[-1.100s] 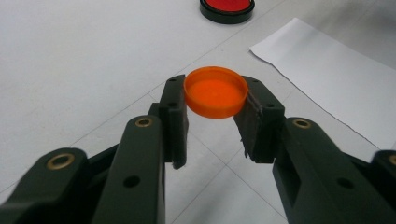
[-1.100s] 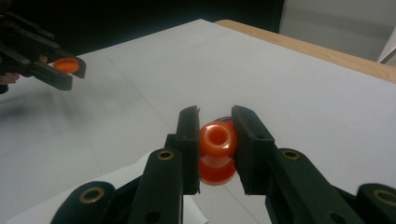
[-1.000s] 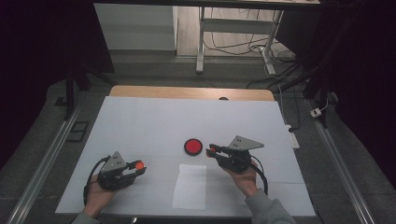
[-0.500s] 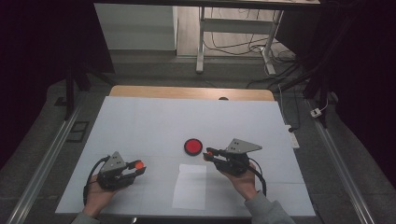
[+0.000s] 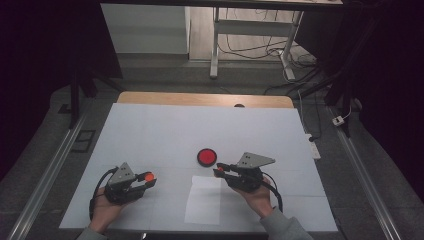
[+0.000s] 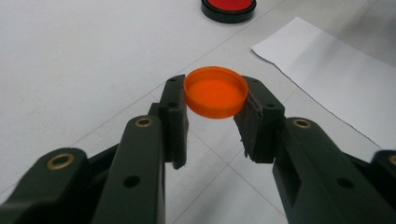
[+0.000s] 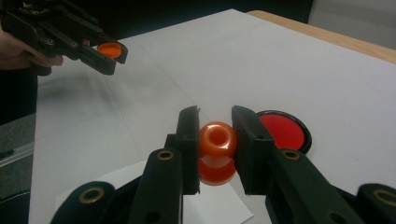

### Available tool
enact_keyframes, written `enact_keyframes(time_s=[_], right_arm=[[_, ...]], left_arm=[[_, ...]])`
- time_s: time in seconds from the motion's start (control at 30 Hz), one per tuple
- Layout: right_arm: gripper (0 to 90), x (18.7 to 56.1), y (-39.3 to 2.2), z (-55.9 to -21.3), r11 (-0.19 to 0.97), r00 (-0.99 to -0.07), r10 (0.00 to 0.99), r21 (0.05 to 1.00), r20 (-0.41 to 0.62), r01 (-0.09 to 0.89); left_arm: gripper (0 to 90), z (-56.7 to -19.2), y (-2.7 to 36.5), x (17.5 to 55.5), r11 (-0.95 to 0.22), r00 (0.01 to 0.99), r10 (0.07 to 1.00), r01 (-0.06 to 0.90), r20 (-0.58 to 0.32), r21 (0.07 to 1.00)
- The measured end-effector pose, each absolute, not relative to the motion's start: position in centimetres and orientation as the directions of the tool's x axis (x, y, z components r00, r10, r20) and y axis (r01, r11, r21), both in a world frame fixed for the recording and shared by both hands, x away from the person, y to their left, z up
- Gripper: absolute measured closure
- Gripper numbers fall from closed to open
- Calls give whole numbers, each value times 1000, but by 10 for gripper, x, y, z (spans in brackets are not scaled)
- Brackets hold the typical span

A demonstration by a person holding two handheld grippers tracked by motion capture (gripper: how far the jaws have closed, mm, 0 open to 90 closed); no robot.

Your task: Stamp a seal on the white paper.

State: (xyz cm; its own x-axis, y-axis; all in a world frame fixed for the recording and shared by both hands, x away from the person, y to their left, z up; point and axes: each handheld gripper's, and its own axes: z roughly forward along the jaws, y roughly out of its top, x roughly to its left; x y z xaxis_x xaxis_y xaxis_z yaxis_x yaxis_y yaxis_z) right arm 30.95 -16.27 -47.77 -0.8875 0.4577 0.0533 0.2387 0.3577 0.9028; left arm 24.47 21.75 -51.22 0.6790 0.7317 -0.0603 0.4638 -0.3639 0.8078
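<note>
An orange stamp (image 7: 215, 151), a waisted piece with a rounded knob on top and a flared base below, is clamped by its knob between the jaws of the right gripper (image 7: 215, 140). It hangs upright above the near edge of a white sheet of paper (image 7: 219, 207), whether clear of it or touching cannot be told. In the high view the right gripper (image 5: 220, 171) points toward the left of the picture, its tip over the top edge of the paper (image 5: 204, 200), with the person's hand behind it.

Just beside the stamp, farther from the person, lies a round red ink pad in a black rim (image 7: 282, 130); in the high view the pad (image 5: 206, 157) rests on the table cover above and slightly left of the paper, apart from it.

An orange cap (image 6: 215, 92), a shallow round lid with its hollow side up, is gripped at its edge between the pads of the left gripper (image 6: 215, 100). It is held level above the white table cover (image 6: 70, 60). In the high view the left gripper (image 5: 148, 178) sits well apart from the right one, to the left of the paper, and the cap (image 5: 148, 176) shows at its tip. The white cover lies on a wooden table (image 5: 200, 98).
</note>
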Motion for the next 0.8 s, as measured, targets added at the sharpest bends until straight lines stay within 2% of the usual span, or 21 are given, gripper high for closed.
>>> enact_keyframes(time_s=[0.8], right_arm=[[716,298,-149,-489,405,-912,405,884,58,236]], left_arm=[[647,-513,217,245,-367,681,730,465,-61,806]])
